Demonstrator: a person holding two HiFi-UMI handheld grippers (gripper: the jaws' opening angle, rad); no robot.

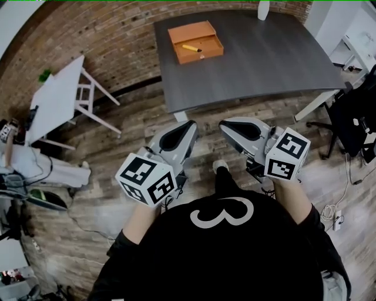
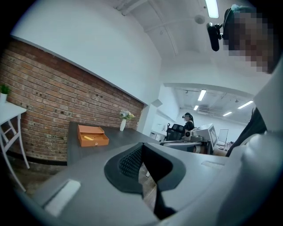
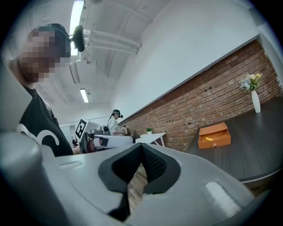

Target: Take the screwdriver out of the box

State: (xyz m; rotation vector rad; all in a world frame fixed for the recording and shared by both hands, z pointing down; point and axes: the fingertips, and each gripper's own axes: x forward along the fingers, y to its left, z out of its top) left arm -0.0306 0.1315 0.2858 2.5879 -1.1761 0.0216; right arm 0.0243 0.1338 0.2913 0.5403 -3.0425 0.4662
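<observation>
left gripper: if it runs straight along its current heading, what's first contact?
Probably the dark table: the left gripper, jaws shut and empty, aims at its near edge, nothing in between. Edge hit or skimming over the top, depth doesn't settle. The orange box lies left of that line.

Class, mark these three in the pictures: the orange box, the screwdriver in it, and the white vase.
orange box (image 1: pixel 201 57), head view, on its front wall.
screwdriver (image 1: pixel 191 47), head view, on its yellow handle.
white vase (image 1: pixel 264 10), head view, on its body.
</observation>
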